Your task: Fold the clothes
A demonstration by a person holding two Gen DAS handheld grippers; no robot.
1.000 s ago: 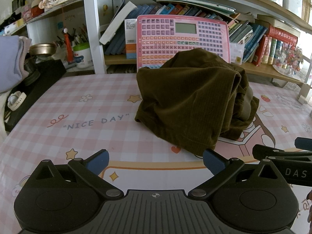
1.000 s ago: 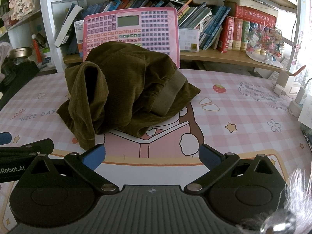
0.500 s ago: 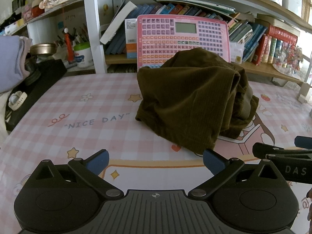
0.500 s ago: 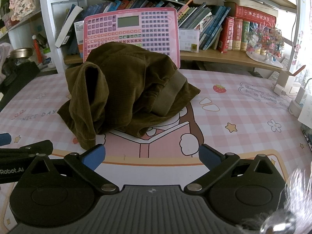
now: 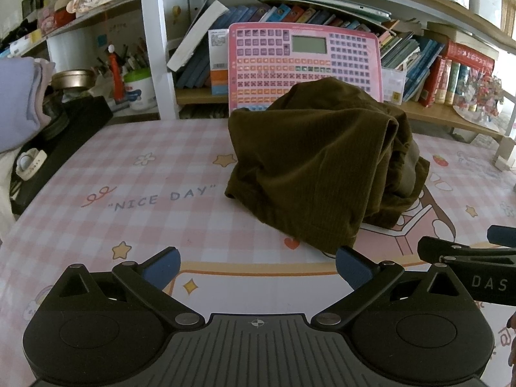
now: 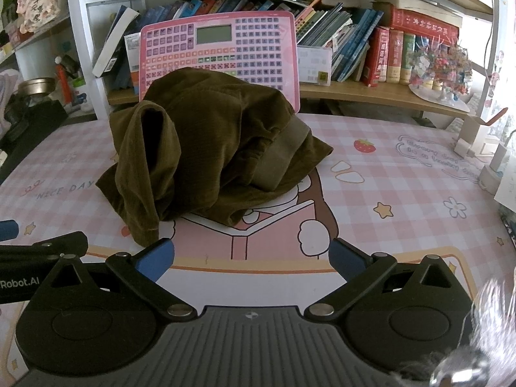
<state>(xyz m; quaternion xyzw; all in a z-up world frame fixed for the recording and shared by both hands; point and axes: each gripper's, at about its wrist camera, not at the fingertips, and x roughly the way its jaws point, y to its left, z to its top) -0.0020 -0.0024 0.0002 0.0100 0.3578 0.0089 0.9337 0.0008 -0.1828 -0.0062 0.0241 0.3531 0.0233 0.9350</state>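
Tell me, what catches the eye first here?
A crumpled brown garment heaped mid-table on a pink checked mat reading "NICE DAY". Behind it a pink keyboard toy leans against crowded bookshelves. In front, both claws, left and right, gape open and empty.

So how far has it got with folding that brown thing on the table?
Nothing looks done yet: the brown garment sits in a crumpled heap on the pink checked table mat. Nothing is in hand either; the left gripper and right gripper are both open and short of the cloth. Spreading it flat and all the folding are left.
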